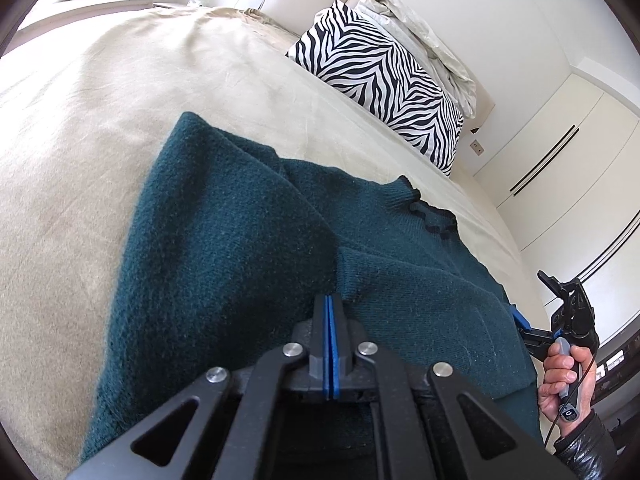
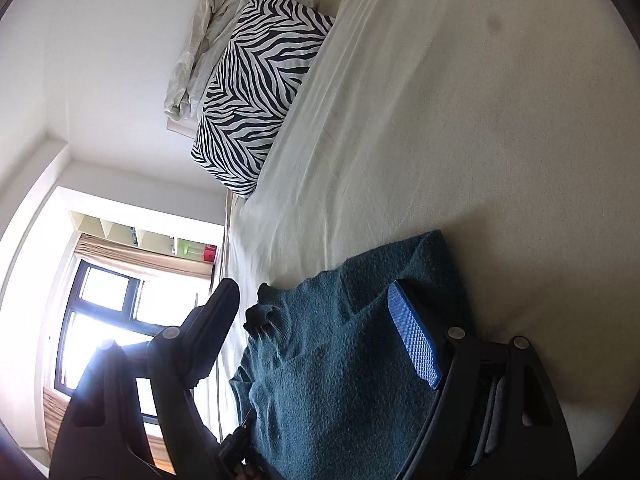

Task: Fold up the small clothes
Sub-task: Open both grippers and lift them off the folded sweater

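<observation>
sweater: dark teal knit, black ruffled trim at the neck
bed cover: beige
bed sheet: off-white
pillow: black-and-white zebra stripes
crumpled bedding: cream-white
left tongs: black, thin blue pads
right tongs: black, blue textured pad
sleeve: black, glossy
wardrobe doors: white, dark handles
window frame: black
curtains: tan
</observation>
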### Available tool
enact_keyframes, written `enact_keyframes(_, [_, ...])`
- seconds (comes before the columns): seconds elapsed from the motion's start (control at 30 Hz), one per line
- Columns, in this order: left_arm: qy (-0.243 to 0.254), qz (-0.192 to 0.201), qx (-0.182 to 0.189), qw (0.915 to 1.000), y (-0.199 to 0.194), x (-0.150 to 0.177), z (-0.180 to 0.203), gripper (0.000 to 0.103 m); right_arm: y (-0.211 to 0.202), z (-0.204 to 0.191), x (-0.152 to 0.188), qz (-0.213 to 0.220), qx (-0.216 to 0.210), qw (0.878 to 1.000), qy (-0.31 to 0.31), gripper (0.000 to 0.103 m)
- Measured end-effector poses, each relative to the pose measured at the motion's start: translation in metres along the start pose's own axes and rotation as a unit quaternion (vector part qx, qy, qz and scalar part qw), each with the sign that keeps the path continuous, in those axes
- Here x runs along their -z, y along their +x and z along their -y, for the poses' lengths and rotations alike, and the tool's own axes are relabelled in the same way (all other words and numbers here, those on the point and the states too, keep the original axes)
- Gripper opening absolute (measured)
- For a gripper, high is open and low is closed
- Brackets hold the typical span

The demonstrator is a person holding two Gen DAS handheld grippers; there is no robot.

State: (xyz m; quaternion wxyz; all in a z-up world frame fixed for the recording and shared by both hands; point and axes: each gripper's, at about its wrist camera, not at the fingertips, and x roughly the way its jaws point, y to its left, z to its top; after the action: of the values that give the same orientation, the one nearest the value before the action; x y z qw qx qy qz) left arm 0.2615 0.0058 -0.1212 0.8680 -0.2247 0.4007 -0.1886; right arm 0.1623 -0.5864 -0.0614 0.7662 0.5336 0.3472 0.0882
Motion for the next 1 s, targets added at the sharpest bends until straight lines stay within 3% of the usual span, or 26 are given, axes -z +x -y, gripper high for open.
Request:
enact_keyframes(0.17, [0.001,-0.002,-0.002,1.0,0.001,0.0,0.001,0.006,-0.022,-0.006,0.042,-0.029,-0.001,0.999,-0.041,0.077])
enact_keyframes(0.37, [-0.015,-0.03,0.012,0.9993,-0.008,-0.01,0.001,0.006,-0.102,-0.007,0.126,-0.022,-0.002,0.999,-0.043,0.078])
enact_keyframes(0.4, [-0.017,-0.027,0.01,0.9994,-0.02,-0.008,0.001,0.016,-0.119,-0.009,0.138,-0.014,-0.004,0.999,-0.045,0.078])
enact_keyframes(0.43, [-0.02,-0.02,0.013,0.9995,-0.034,-0.006,0.001,0.036,-0.137,-0.01,0.151,-0.005,-0.004,0.999,-0.049,0.078])
enact_keyframes(0.5, [-0.025,-0.013,0.031,0.9991,-0.069,0.003,-0.001,0.063,-0.168,-0.011,0.174,0.006,0.012,0.998,-0.062,0.078])
enact_keyframes(0.53, [-0.027,-0.01,0.036,0.9989,-0.086,0.009,-0.003,0.07,-0.181,-0.01,0.184,0.012,0.028,0.997,-0.069,0.078])
enact_keyframes(0.73, [-0.041,-0.038,0.007,0.9984,-0.171,0.074,-0.024,0.072,-0.23,-0.004,0.23,0.014,0.101,0.989,-0.103,0.078])
enact_keyframes(0.9, [-0.056,-0.079,-0.017,0.9952,-0.205,0.13,-0.038,0.072,-0.261,0.001,0.255,0.01,0.148,0.981,-0.126,0.078])
enact_keyframes(1.0, [-0.036,-0.1,-0.017,0.9942,-0.217,0.151,-0.034,0.071,-0.266,0.002,0.26,-0.004,0.173,0.976,-0.131,0.078])
